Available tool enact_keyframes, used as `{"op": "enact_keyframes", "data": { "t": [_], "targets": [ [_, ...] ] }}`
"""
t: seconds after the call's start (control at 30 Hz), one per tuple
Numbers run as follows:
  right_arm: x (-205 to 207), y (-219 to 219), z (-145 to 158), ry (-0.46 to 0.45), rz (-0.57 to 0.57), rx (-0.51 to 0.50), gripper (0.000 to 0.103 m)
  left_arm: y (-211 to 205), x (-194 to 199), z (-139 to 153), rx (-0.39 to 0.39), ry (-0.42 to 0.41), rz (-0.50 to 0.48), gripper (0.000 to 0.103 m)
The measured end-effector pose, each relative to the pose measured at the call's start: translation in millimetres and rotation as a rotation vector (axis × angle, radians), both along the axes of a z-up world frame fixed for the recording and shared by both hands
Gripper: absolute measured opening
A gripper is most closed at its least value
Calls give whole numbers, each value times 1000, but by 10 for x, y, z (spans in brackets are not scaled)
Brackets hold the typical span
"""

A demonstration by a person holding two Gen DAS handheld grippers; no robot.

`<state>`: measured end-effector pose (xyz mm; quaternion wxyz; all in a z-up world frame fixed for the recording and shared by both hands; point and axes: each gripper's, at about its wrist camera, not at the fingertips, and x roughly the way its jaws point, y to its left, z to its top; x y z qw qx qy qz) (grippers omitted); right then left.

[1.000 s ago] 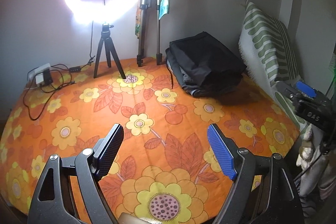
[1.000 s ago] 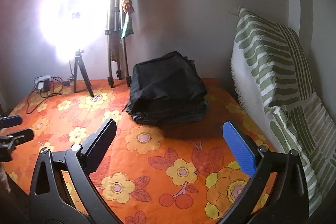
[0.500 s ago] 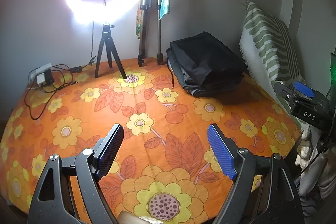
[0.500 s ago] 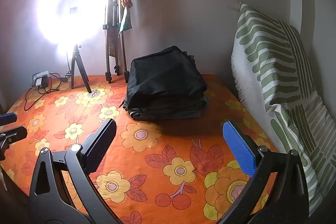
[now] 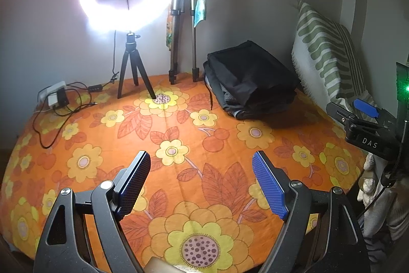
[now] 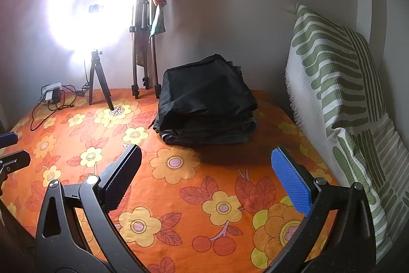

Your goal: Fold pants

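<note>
Pants (image 6: pixel 207 99) lie folded (stacked) beyond both spread, empty hand-held grippers (image 5: pixel 200 182) (image 6: pixel 205 179).

text: "DAS" | on: black body of right tongs (image 5: pixel 369 142) | view: left wrist, 3 o'clock edge | other readable text: none

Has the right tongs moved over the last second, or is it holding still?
Yes. In the right wrist view the folded dark pants have slid rightward and the pillow nearer the frame edge, so the right tongs, open and empty, swung left.
</note>
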<state>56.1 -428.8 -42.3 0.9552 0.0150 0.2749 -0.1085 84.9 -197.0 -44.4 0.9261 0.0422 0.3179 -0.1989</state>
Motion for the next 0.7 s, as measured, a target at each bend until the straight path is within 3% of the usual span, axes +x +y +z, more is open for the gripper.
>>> {"op": "enact_keyframes", "data": {
  "t": [0.37, 0.7],
  "targets": [
    [25, 41, -24, 6, 13, -2, 103, -18, -48, -26, 67, -46, 31, 82],
    [80, 87, -63, 26, 36, -1, 103, 50, -49, -36, 67, -58, 47, 82]
  ]
}}
